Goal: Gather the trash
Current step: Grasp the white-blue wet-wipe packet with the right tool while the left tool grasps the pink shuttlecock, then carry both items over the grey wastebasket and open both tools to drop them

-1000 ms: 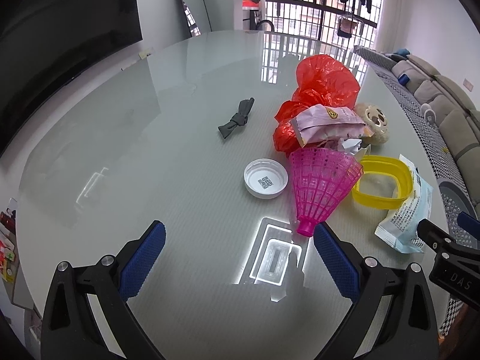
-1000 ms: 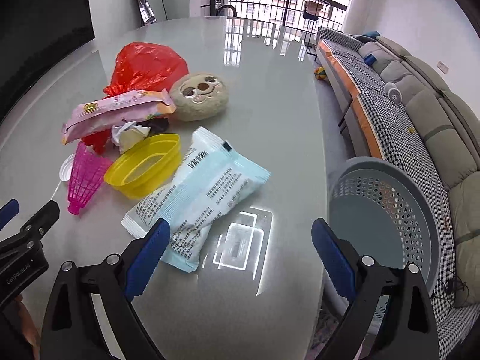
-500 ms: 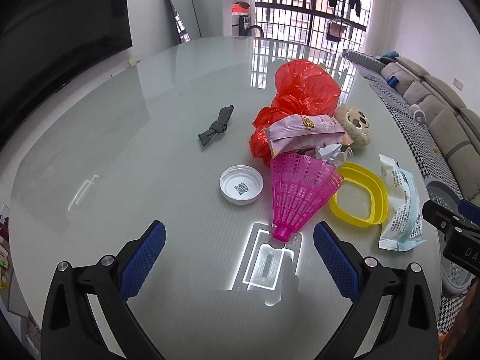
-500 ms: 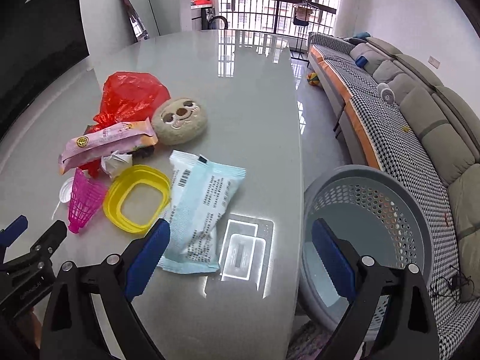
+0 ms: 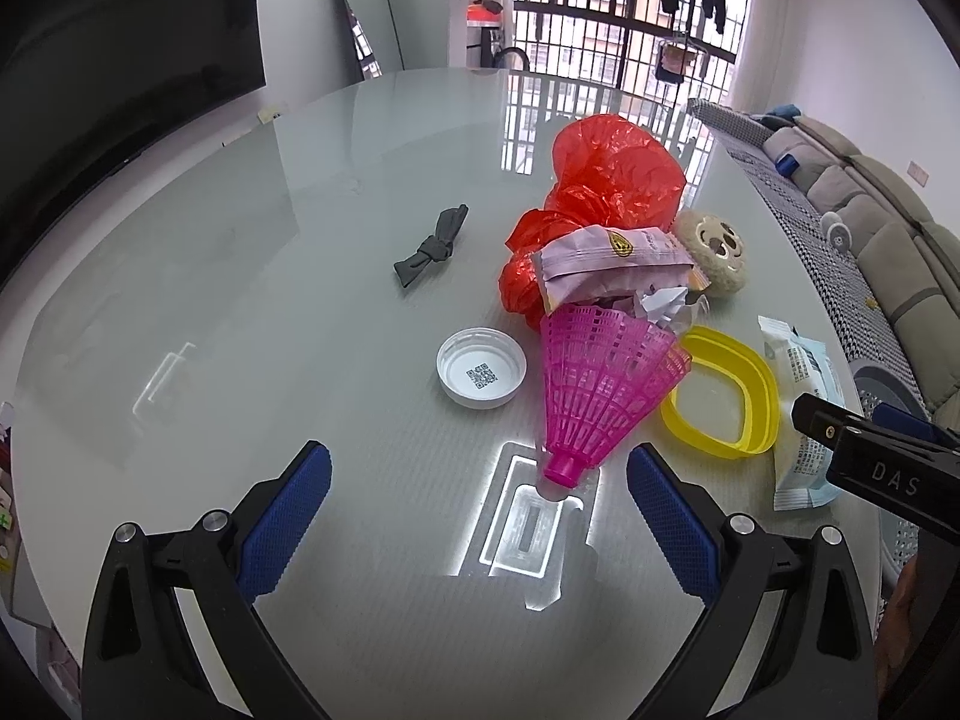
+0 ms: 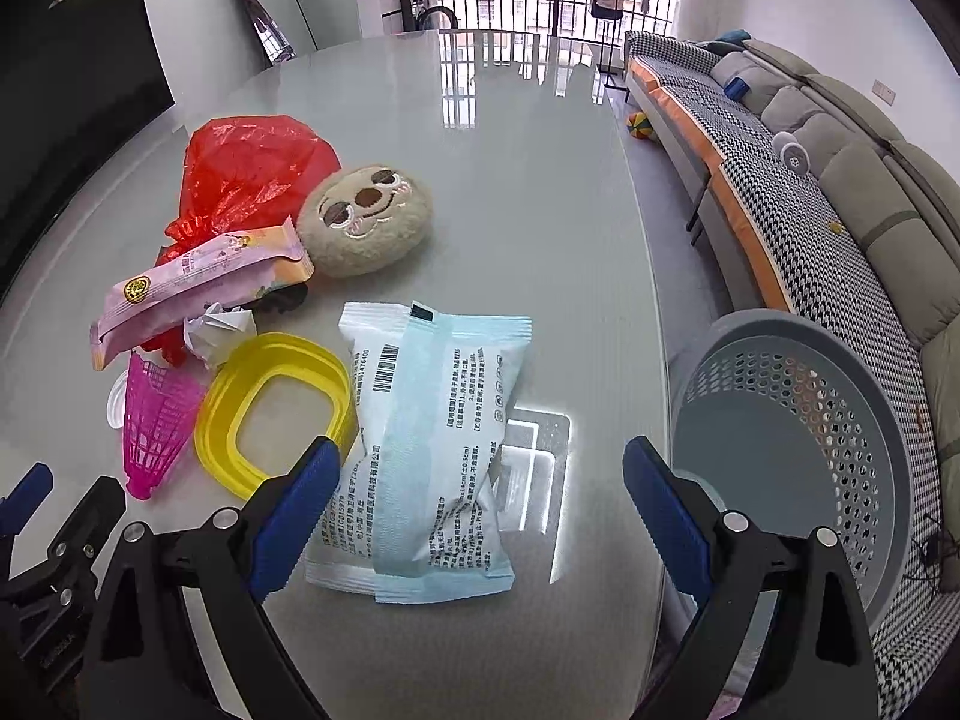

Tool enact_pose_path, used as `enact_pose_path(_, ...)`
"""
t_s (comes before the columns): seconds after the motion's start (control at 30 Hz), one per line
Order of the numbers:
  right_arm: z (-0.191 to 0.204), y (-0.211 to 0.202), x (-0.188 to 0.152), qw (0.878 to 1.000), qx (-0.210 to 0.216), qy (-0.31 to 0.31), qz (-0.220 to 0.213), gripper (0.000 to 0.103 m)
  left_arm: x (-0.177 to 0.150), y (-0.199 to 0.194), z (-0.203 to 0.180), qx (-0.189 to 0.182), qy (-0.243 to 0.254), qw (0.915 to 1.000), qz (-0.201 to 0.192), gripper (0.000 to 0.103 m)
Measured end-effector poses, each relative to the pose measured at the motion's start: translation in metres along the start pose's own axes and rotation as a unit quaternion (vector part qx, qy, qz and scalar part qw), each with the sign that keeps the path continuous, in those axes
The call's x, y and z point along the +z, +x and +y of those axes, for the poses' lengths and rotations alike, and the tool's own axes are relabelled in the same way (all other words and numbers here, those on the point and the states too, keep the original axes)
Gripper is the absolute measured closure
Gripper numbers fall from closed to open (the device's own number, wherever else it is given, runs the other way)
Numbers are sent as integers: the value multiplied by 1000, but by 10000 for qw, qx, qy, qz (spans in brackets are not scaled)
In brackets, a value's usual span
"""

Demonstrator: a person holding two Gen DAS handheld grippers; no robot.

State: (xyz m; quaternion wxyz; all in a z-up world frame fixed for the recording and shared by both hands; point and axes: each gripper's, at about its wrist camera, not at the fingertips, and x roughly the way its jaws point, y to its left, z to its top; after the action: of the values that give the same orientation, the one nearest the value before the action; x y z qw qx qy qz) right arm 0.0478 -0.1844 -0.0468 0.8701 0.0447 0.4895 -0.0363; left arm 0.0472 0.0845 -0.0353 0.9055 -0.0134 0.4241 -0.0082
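On the glass table lie a red plastic bag (image 5: 612, 180), a pink snack wrapper (image 5: 612, 267), a crumpled paper (image 6: 219, 330), a pink shuttlecock (image 5: 594, 384), a white cap (image 5: 481, 367), a yellow ring (image 5: 723, 399) and a light blue packet (image 6: 432, 438). My left gripper (image 5: 477, 501) is open and empty, just short of the shuttlecock's tip. My right gripper (image 6: 474, 504) is open and empty, its jaws either side of the blue packet's near end. A grey perforated bin (image 6: 804, 450) stands on the floor right of the table.
A plush sloth face (image 6: 366, 219) lies beside the red bag. A dark grey bow (image 5: 432, 246) lies further left on the table. A sofa (image 6: 840, 180) runs along the right wall. A dark screen (image 5: 120, 60) stands at the left.
Both grippers have moved in toward the pile. The right gripper has come down over the blue packet; the left has closed in on the shuttlecock. Both stay open.
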Motion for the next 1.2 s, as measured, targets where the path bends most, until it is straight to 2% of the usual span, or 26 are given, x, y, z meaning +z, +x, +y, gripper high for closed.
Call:
enact_pose_path(0.23,-1,0,-2,9999,-3,-106,-58,13,-1,6,-3,-88,-6,9999,105,6)
enact_pose_path(0.33,3,-2,-5,9995,13,-291,-75,25,-1,7,-3,-128,2,9998,140,6)
enact_pose_path(0.4,6,-4,-6,9992,67,-394,-70,41,-1,9,-4,-133,13,9998,156,6)
enact_pose_path(0.47,8,-4,-8,9988,139,-472,-39,53,0,10,-5,-125,34,9998,168,6)
enact_pose_path(0.6,5,-6,-11,9985,255,-482,-69,58,1,12,-4,-104,32,9998,171,6)
enact_pose_path(0.83,-20,-18,-14,9984,494,-215,-188,60,8,20,-7,-78,-3,9997,212,6)
enact_pose_path(1.07,-38,-27,-18,9984,498,-42,-253,60,10,29,-23,-65,124,9997,213,7)
enact_pose_path(1.17,-43,-28,-21,9983,522,11,-253,60,10,32,-29,-13,259,9995,194,10)
enact_pose_path(1.2,-44,-28,-22,9983,530,22,-249,60,10,32,-31,-13,287,9994,200,18)
